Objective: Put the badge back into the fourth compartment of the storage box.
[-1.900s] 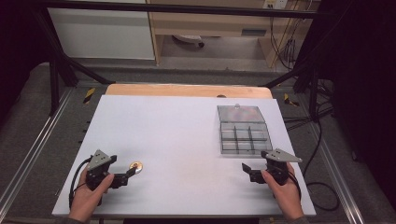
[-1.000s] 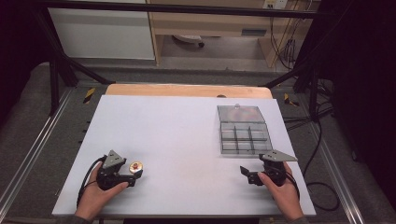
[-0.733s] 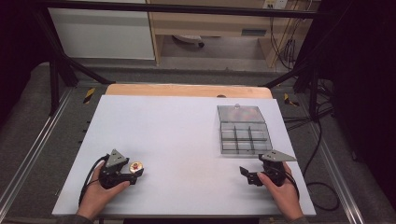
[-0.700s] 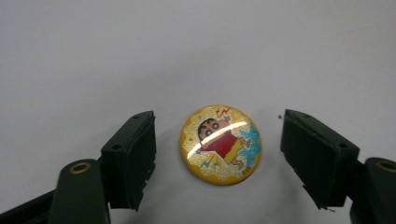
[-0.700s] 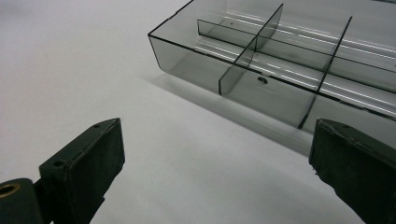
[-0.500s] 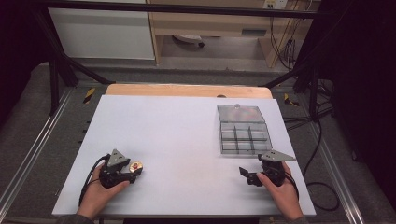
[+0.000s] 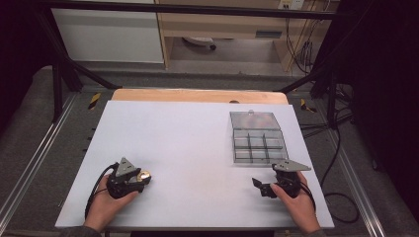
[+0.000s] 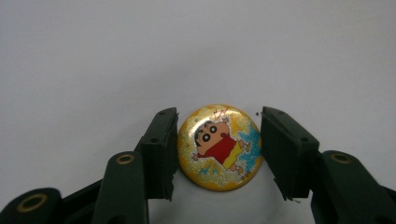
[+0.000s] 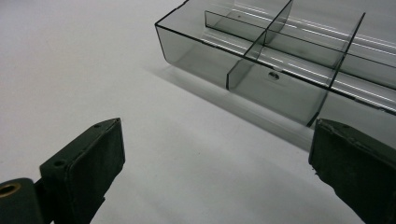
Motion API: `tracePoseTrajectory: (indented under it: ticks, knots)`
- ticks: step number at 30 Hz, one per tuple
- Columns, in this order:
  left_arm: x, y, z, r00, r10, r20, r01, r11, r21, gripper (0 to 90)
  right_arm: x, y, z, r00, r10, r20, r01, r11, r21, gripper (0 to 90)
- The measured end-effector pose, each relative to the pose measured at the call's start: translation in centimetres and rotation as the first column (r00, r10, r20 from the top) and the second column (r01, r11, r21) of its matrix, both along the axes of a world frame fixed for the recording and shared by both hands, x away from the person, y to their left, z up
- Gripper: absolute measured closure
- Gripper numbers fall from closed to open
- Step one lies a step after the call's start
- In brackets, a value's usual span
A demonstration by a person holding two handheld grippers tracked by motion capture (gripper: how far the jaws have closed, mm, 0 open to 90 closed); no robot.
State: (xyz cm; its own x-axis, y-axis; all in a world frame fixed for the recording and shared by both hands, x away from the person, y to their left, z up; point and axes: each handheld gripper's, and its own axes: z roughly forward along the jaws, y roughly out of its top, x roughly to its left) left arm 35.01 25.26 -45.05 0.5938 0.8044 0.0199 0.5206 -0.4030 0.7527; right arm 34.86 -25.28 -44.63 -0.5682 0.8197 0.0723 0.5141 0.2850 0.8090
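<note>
Resting low on the white table (image 7: 197, 138), the left gripper (image 8: 217, 154) has just closed, pinching the round badge (image 8: 218, 147).

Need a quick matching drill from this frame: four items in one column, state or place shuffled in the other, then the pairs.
Items:
1. left gripper
2. right gripper
3. round badge
4. divided box

States or places:
A. clear grey plastic, lid folded back, on the right half of the table
B. jaws wide apart, nothing between them
C. yellow, with a cartoon figure in a red shirt
D. jaws just closed in, pads against both edges of the badge

Pairs: 1-D, 2-B, 3-C, 4-A
</note>
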Motion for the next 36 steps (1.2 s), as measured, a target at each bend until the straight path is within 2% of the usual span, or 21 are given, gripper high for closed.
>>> tracePoseTrajectory:
  ticks: [9,14,18,30,36]
  knots:
    - [-0.2,0.2,0.3,0.9998,0.006,0.019,-0.005,0.9996,-0.027,48.0,0.1,0.1,-0.1,1.0000,0.005,-0.003,-0.005,1.000,-0.007,4.0]
    - [-0.4,0.1,1.0,0.9980,0.006,0.062,-0.004,0.9992,-0.040,48.0,0.1,0.0,-0.1,1.0000,0.005,-0.004,-0.005,1.000,-0.004,4.0]
    - [-0.3,-0.1,1.6,0.9971,0.001,0.076,0.003,0.9989,-0.048,48.0,0.1,0.0,-0.1,1.0000,0.004,-0.004,-0.004,1.000,-0.002,4.0]
    - [0.9,-1.7,3.4,0.9960,-0.022,0.087,0.027,0.9981,-0.056,48.0,0.1,0.0,-0.1,1.0000,0.000,0.002,0.000,1.000,0.009,3.8]
    - [1.7,-3.2,4.3,0.9946,-0.040,0.095,0.046,0.9970,-0.062,48.0,0.0,0.0,0.0,1.0000,0.002,0.004,-0.002,1.000,0.012,3.8]
